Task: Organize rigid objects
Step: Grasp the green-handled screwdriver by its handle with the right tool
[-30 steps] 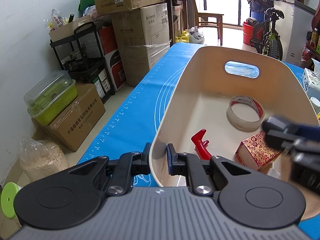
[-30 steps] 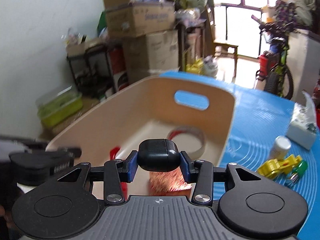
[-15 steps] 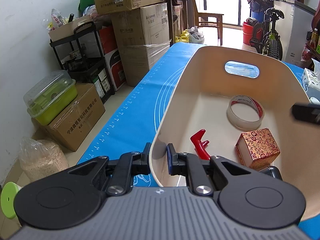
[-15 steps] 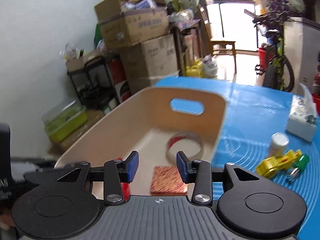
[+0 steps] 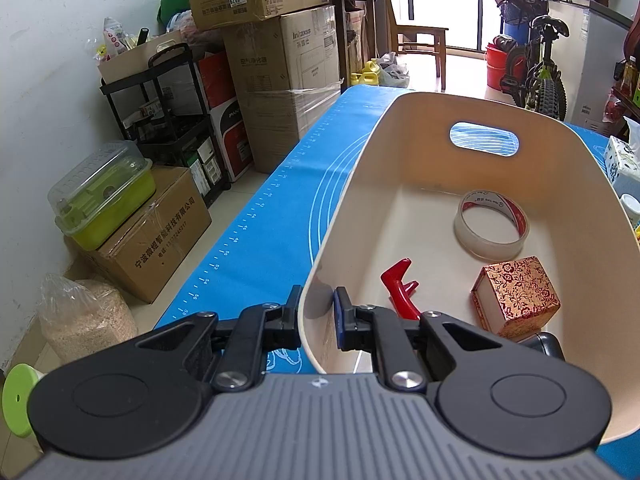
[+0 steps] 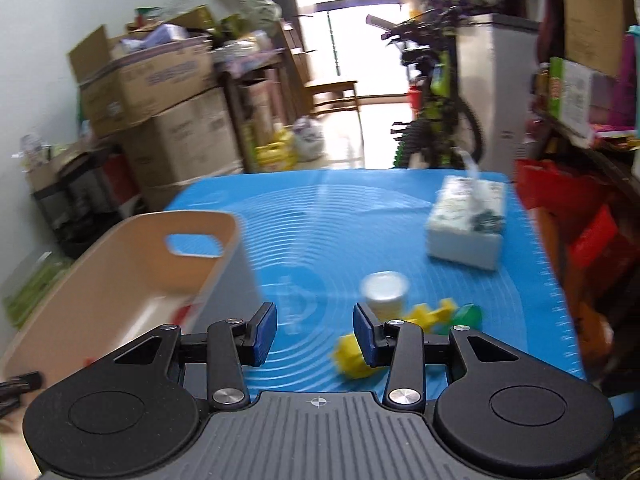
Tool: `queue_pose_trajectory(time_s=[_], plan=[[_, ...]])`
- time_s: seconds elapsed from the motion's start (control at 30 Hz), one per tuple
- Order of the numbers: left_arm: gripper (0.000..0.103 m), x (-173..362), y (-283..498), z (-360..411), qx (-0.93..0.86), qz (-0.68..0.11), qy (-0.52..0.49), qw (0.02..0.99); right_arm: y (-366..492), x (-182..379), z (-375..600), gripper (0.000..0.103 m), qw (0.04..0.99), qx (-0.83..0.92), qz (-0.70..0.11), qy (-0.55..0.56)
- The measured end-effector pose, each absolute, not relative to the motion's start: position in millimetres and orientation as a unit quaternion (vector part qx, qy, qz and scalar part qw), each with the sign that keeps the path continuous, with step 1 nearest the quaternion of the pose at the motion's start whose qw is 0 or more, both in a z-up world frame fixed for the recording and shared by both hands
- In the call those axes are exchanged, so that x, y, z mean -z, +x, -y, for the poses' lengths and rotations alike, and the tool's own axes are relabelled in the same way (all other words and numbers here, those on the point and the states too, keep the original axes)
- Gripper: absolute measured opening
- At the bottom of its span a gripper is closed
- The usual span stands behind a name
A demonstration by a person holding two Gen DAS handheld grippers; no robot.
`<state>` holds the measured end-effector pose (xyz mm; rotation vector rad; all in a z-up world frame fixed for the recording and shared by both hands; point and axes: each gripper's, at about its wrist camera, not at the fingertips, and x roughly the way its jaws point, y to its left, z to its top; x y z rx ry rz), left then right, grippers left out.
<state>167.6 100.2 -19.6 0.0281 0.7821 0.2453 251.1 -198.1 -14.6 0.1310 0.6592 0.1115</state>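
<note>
A cream basket (image 5: 592, 240) stands on the blue mat. My left gripper (image 5: 316, 314) is shut on its near wall. Inside lie a tape roll (image 5: 491, 224), a red clip (image 5: 400, 286), a red-and-gold patterned box (image 5: 516, 298) and a black rounded object (image 5: 546, 345) at the near end. My right gripper (image 6: 315, 330) is open and empty, above the mat to the right of the basket (image 6: 120, 280). Ahead of it on the mat lie a white bottle (image 6: 384, 290), yellow toy pieces (image 6: 352, 356) and a green object (image 6: 468, 316).
A tissue box (image 6: 466, 224) stands far right on the mat (image 6: 320, 224). Stacked cardboard boxes (image 5: 280, 80), a black shelf cart (image 5: 168, 112) and a green lidded container (image 5: 104, 196) stand left of the table. A bicycle (image 5: 536, 72) stands beyond.
My right gripper let go of the black rounded object into the basket, opened, and swung right out of the basket over the mat. My left gripper has kept its hold on the wall.
</note>
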Motion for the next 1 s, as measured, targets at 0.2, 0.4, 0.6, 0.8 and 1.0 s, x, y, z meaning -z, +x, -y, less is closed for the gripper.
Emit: queue_pose_trajectory(time_s=[0.2, 0.4, 0.6, 0.8, 1.0], plan=[[0.017, 19.1, 167.2, -100.1, -0.118, -0.381, 0.013, 0.917, 262.4, 42.6, 230.1, 0.063, 0.942, 0.008, -0.332, 0.056], [0.017, 19.7, 167.1, -99.3, -0.119, -0.381, 0.014, 0.917, 270.0, 76.5, 245.1, 0.064, 0.933, 0.045, -0.352, 0.057], [0.017, 21.0, 167.5, -98.4, -0.117, -0.381, 0.012, 0.917, 277.2, 100.1, 254.6, 0.064, 0.923, 0.053, -0.376, 0.057], [0.017, 22.3, 167.8, -99.3, -0.114, -0.384, 0.011, 0.916, 285.6, 113.6, 252.4, 0.065, 0.923, 0.066, -0.376, 0.048], [0.017, 21.8, 168.6, -99.5, -0.114, -0.384, 0.011, 0.916, 291.8, 118.9, 244.0, 0.067, 0.929, 0.078, -0.360, 0.029]])
